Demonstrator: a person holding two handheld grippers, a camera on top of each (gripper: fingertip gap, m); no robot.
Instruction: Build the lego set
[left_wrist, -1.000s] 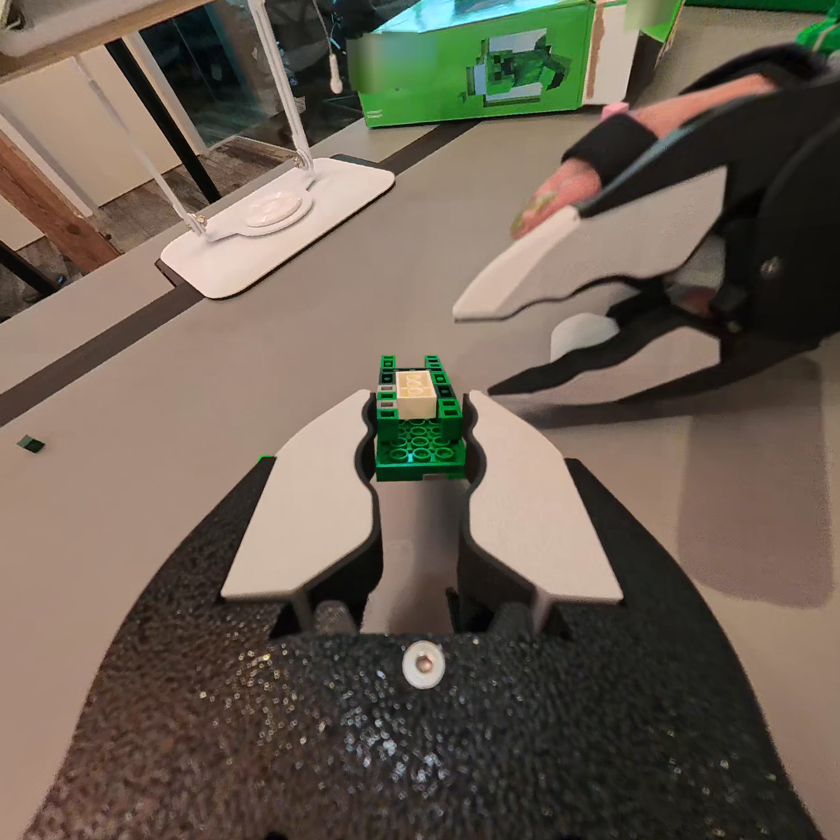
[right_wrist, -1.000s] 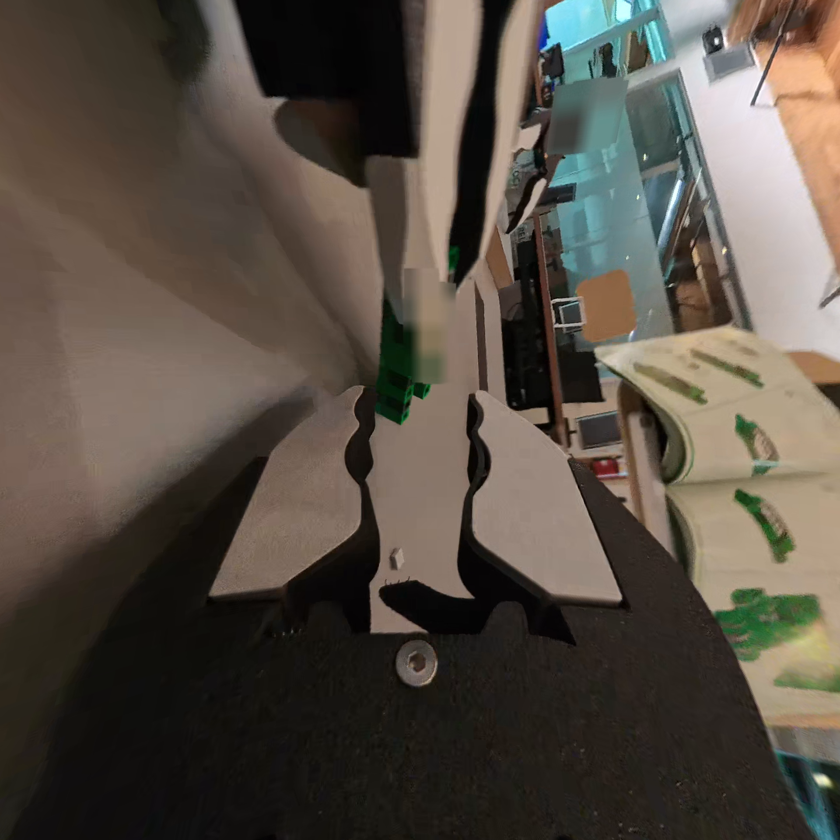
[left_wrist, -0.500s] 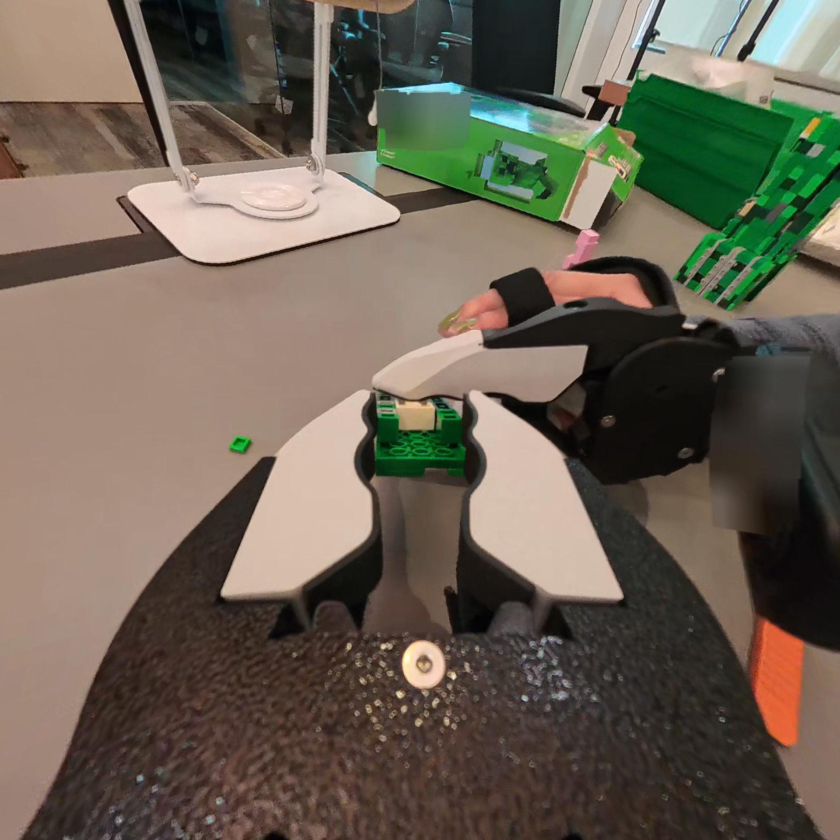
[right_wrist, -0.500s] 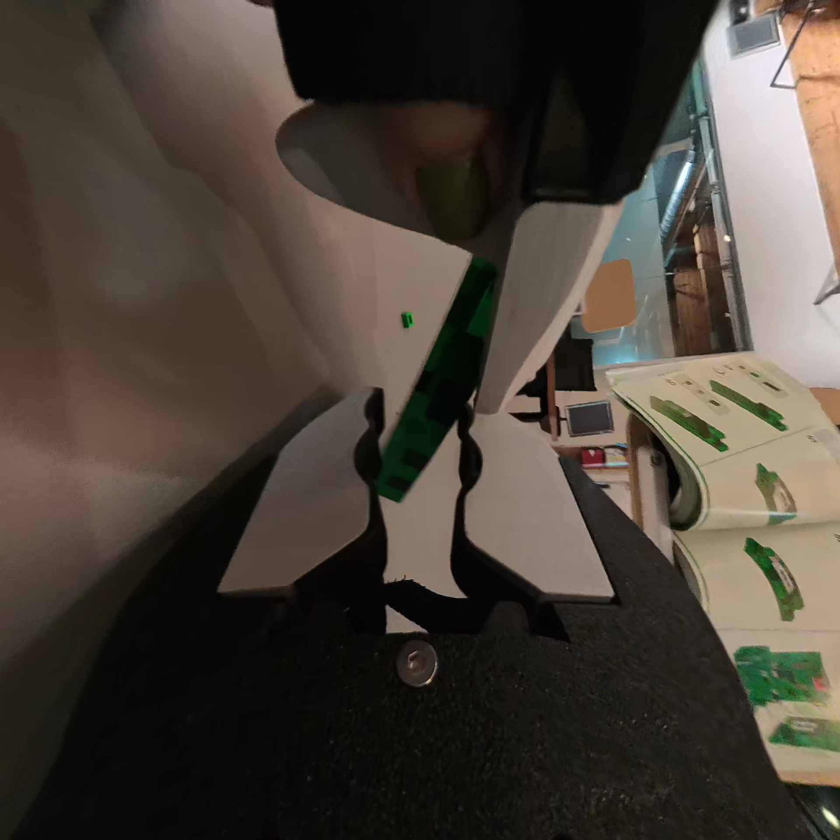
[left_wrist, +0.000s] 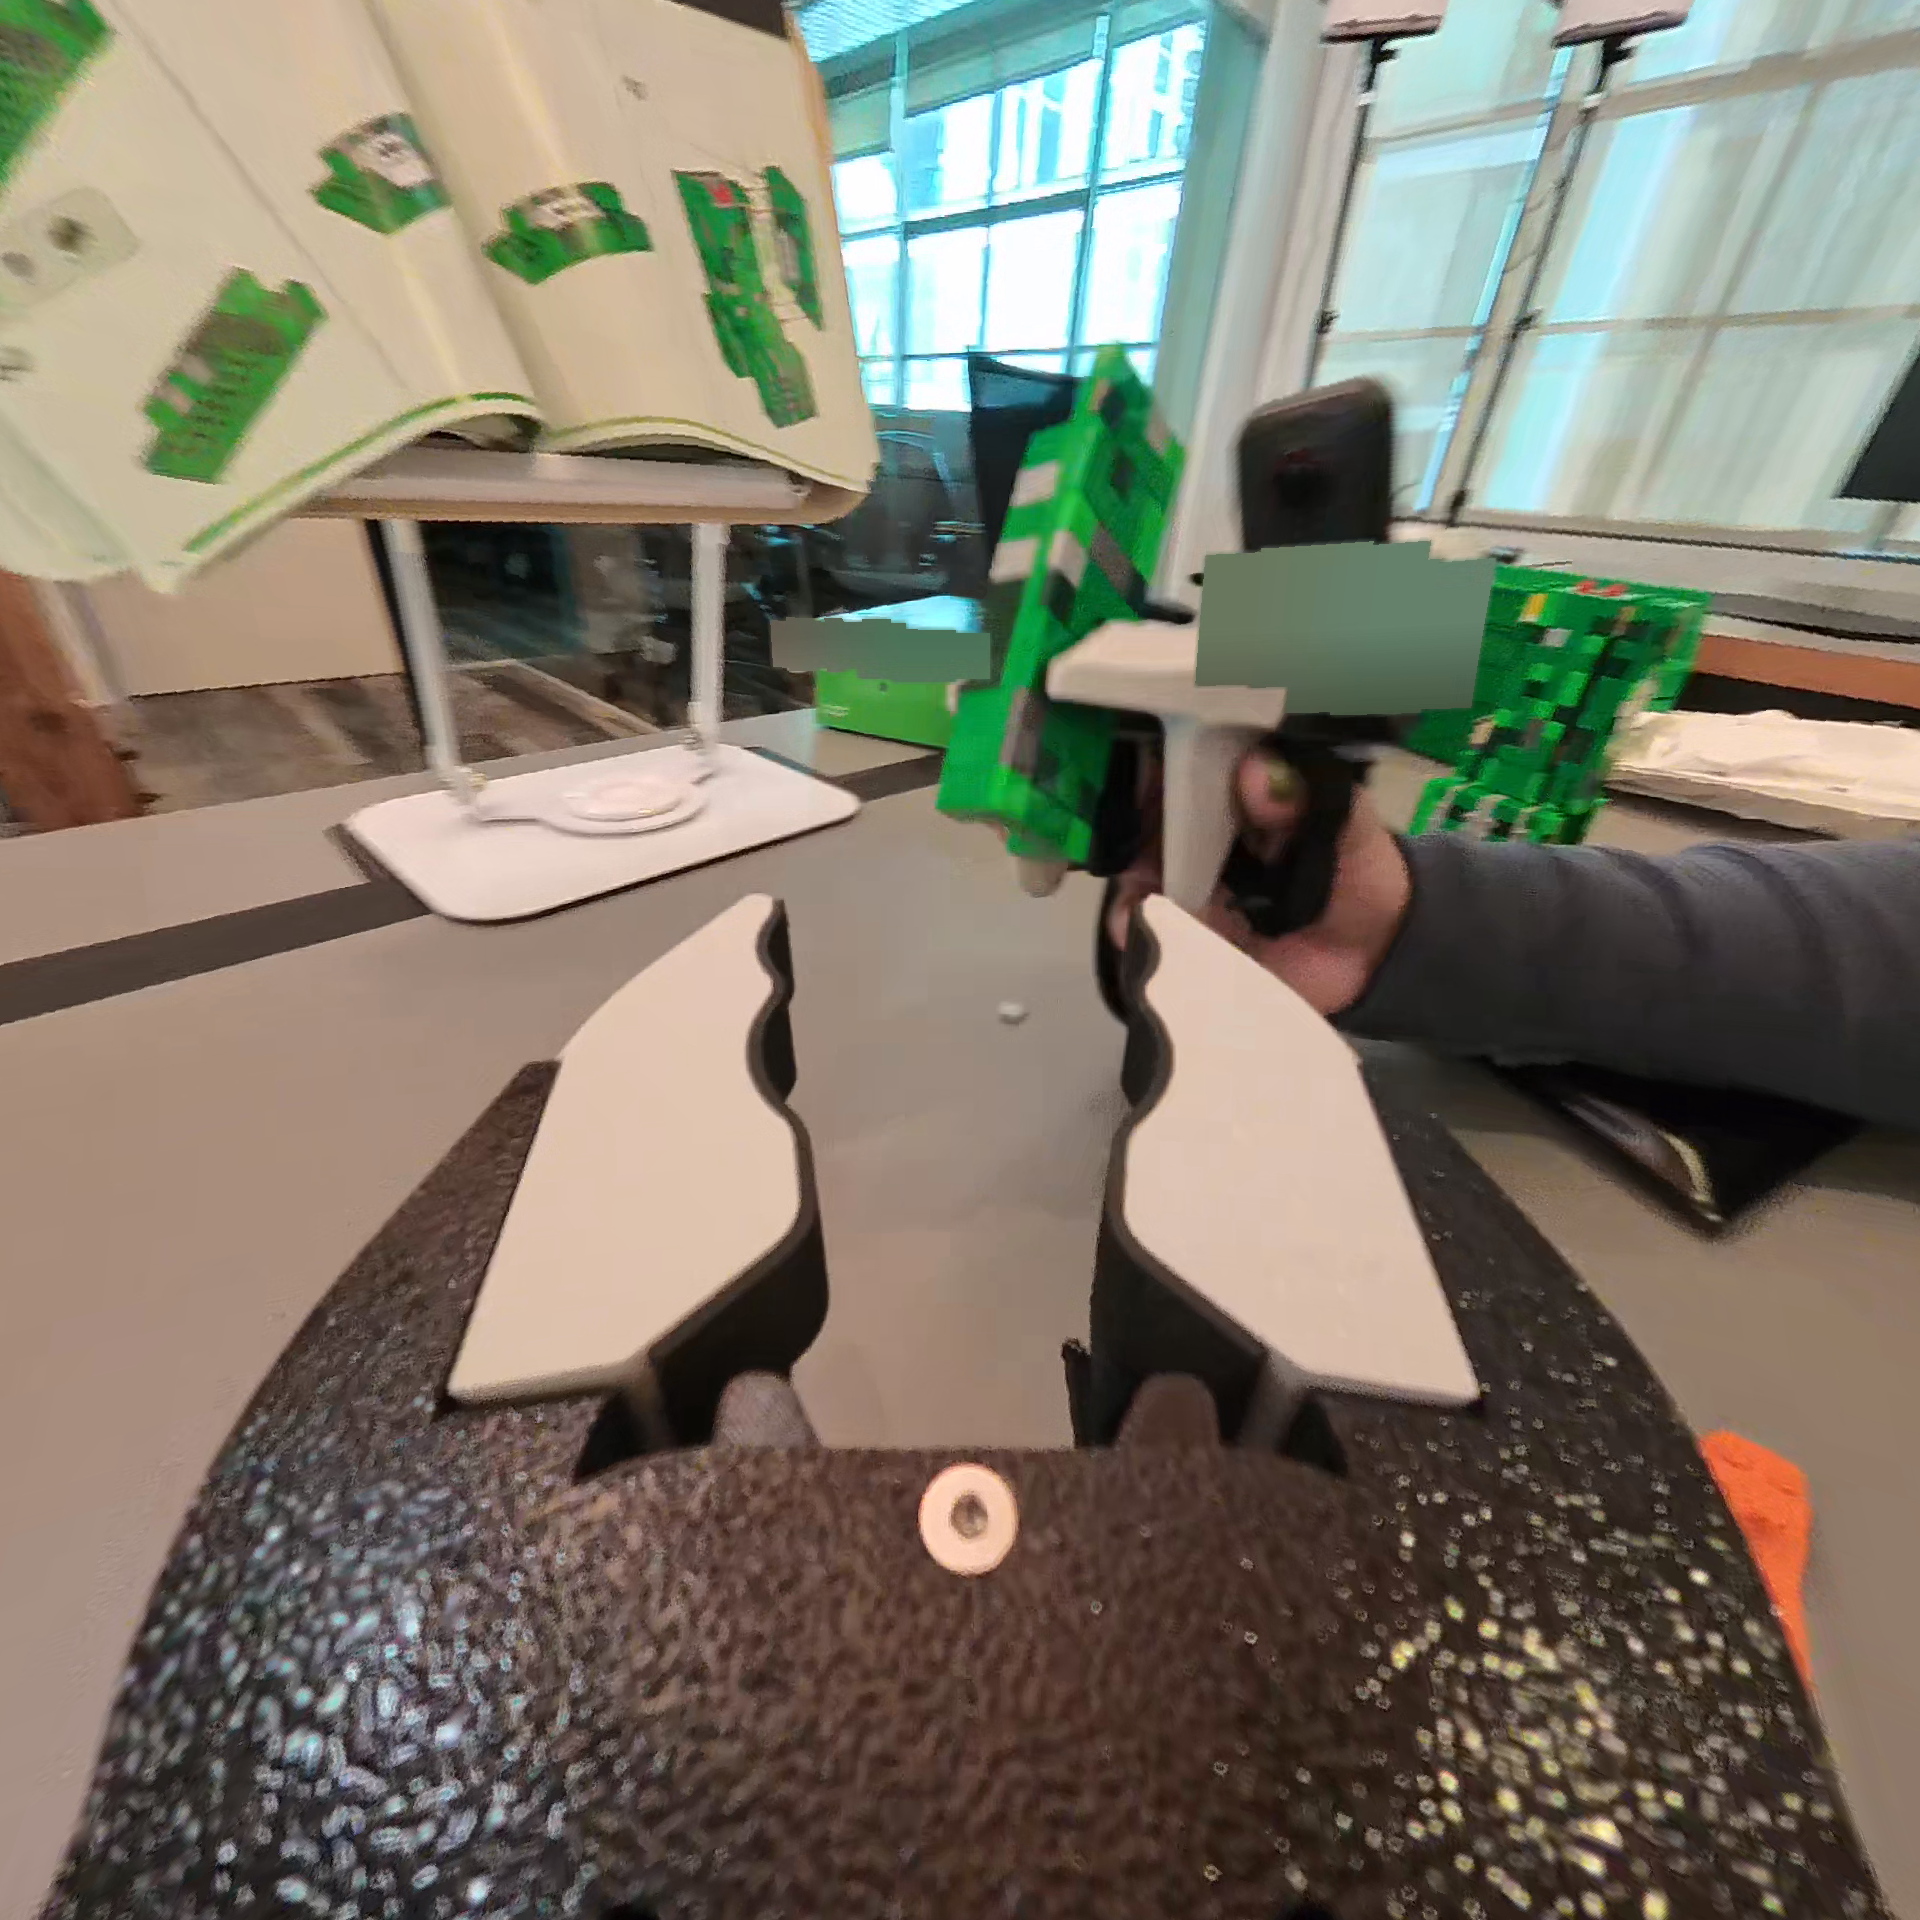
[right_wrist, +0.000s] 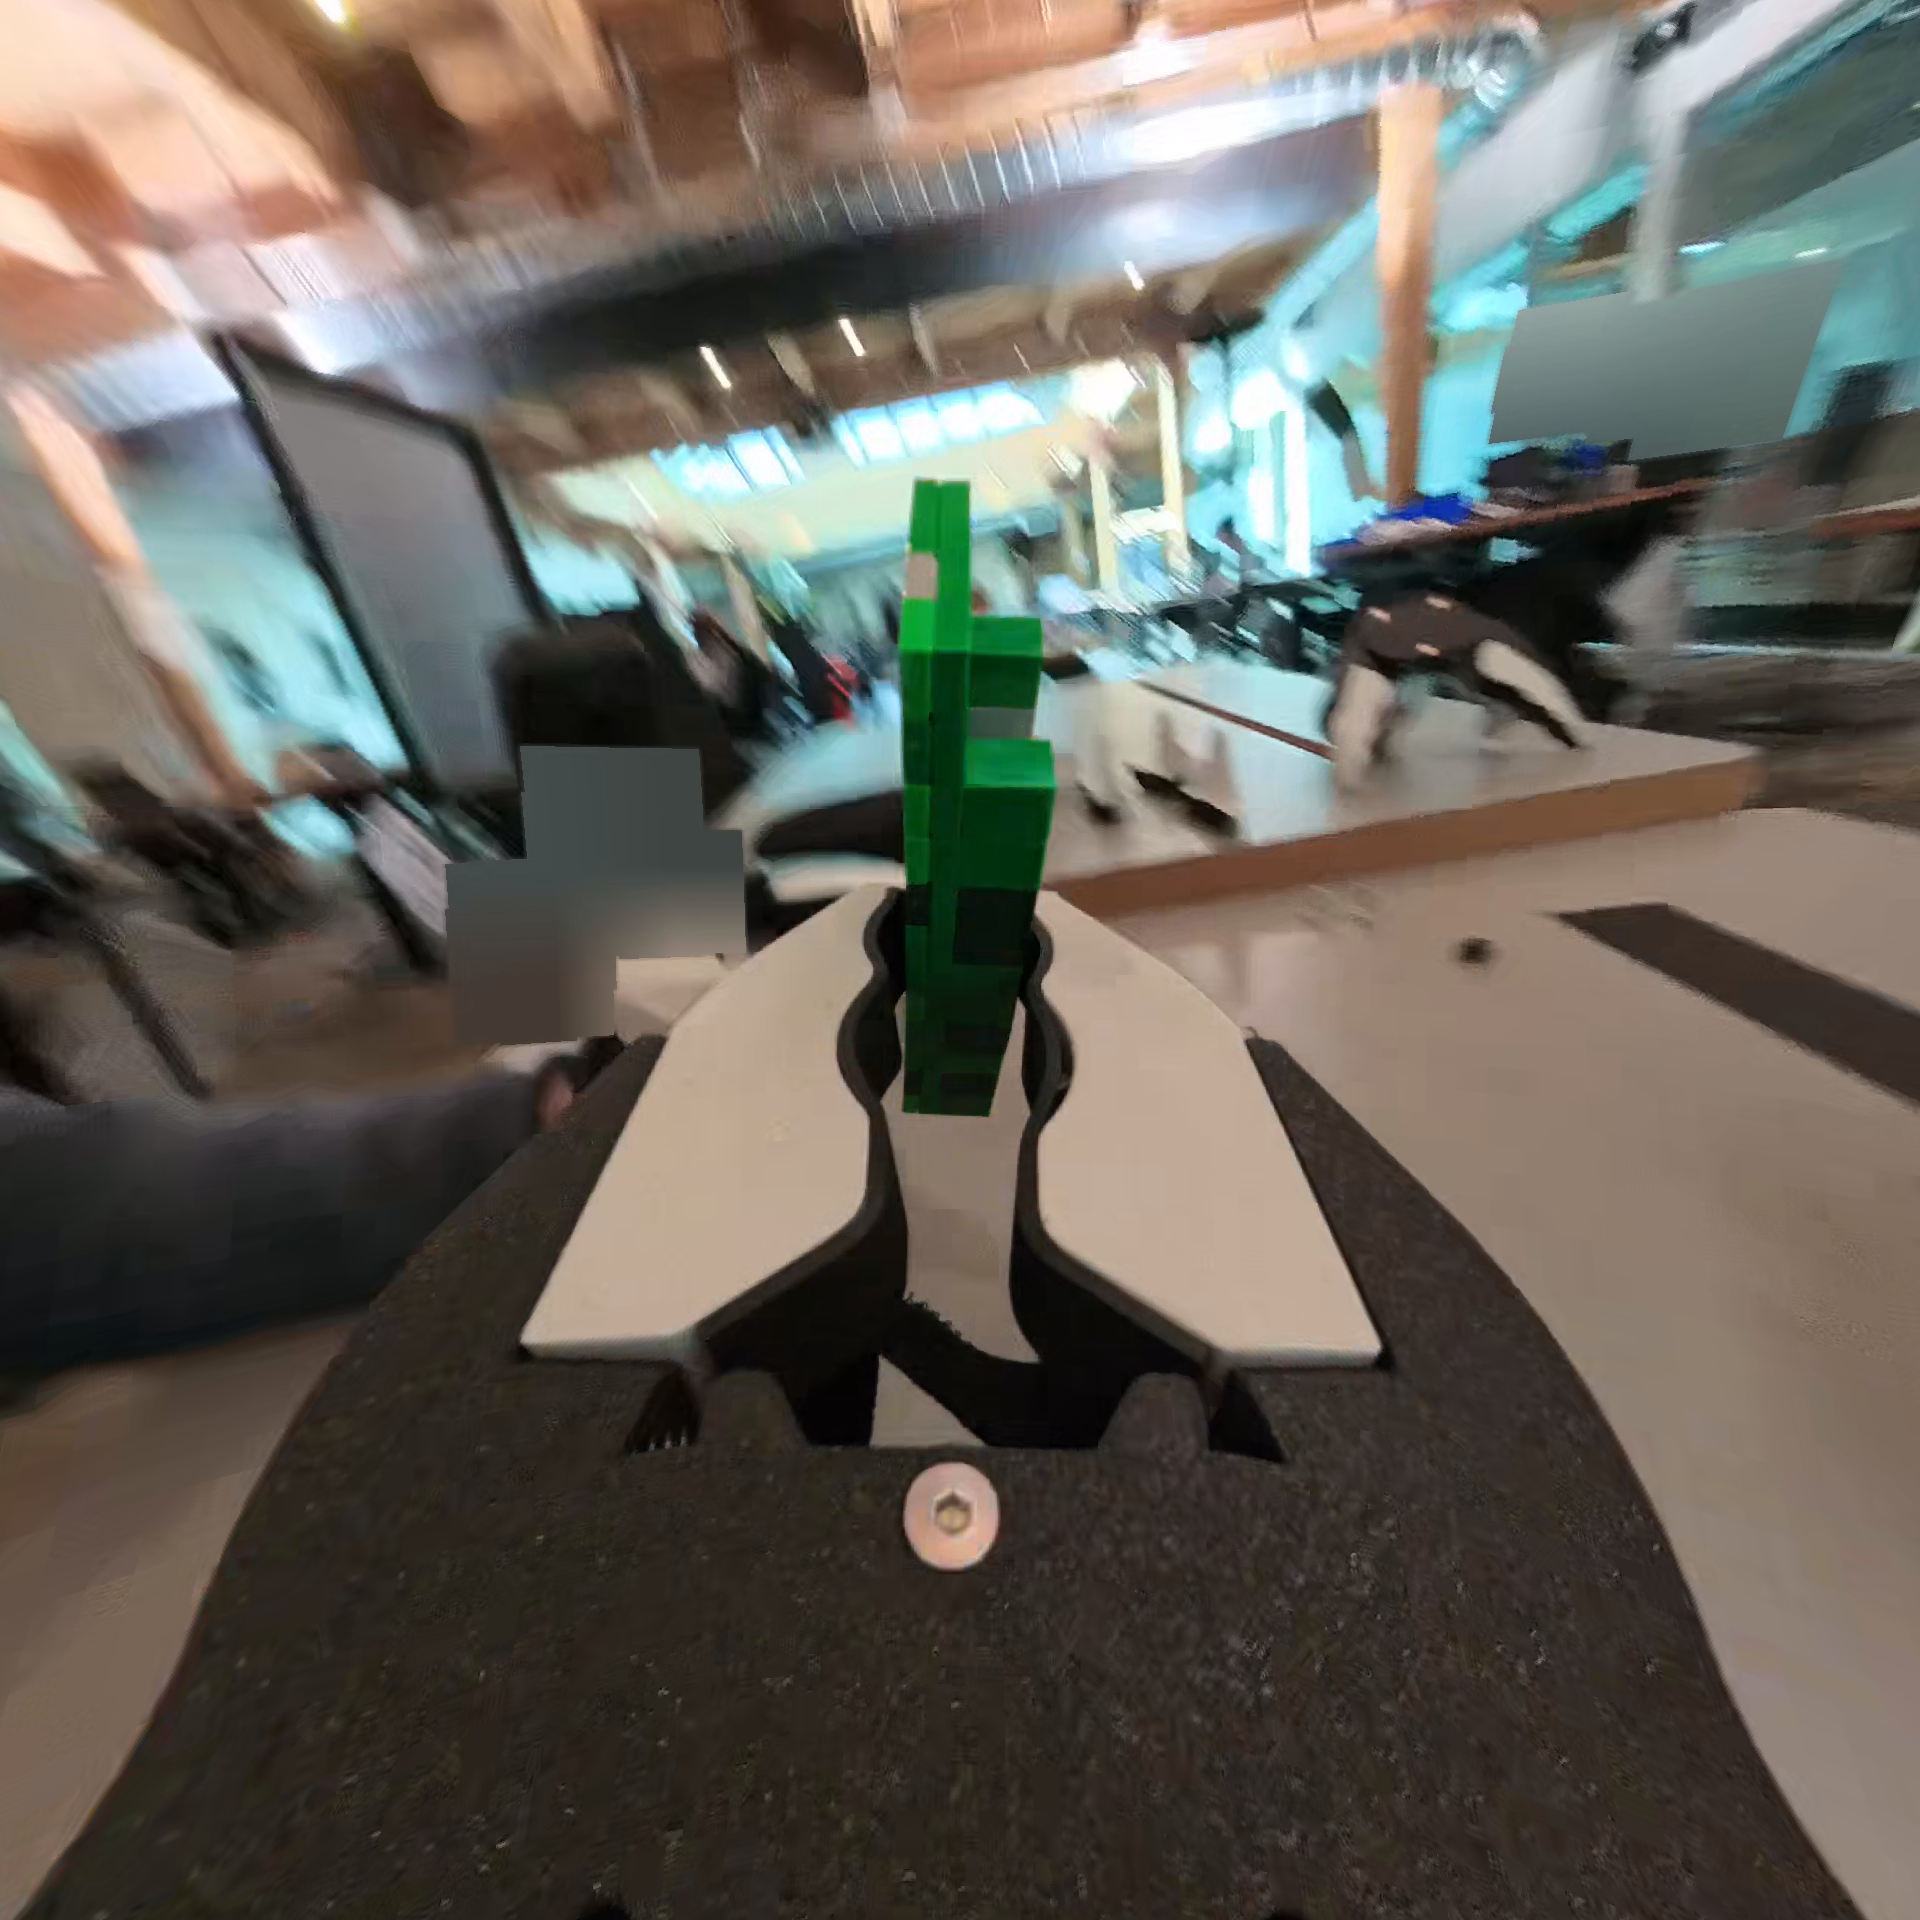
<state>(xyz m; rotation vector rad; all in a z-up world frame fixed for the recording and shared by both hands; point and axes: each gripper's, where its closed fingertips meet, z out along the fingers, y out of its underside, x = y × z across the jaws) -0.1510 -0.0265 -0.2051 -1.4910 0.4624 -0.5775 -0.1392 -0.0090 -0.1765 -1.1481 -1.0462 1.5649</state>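
In the left wrist view my left gripper (left_wrist: 956, 920) is open and empty, with its fingers wide apart over the grey table (left_wrist: 260, 1091). My right gripper (right_wrist: 956, 935) is shut on a flat green Lego assembly (right_wrist: 966, 831) with dark green and grey patches. The assembly stands upright between its pads. The left wrist view shows this same assembly (left_wrist: 1060, 623) held in the air above the table, ahead of my left fingers. One right finger (left_wrist: 1132, 670) lies across its side. The right wrist view is blurred.
An open instruction booklet (left_wrist: 436, 229) rests on a white stand (left_wrist: 603, 821) at the back left. A green box (left_wrist: 883, 707) and a larger green Lego model (left_wrist: 1558, 707) stand behind. A small white piece (left_wrist: 1010, 1010) lies on the table. A person's sleeve (left_wrist: 1662, 935) crosses from the right.
My left gripper held the green assembly on the table. My right gripper closed on it, my left gripper opened and let go, and my right gripper lifted the assembly away.
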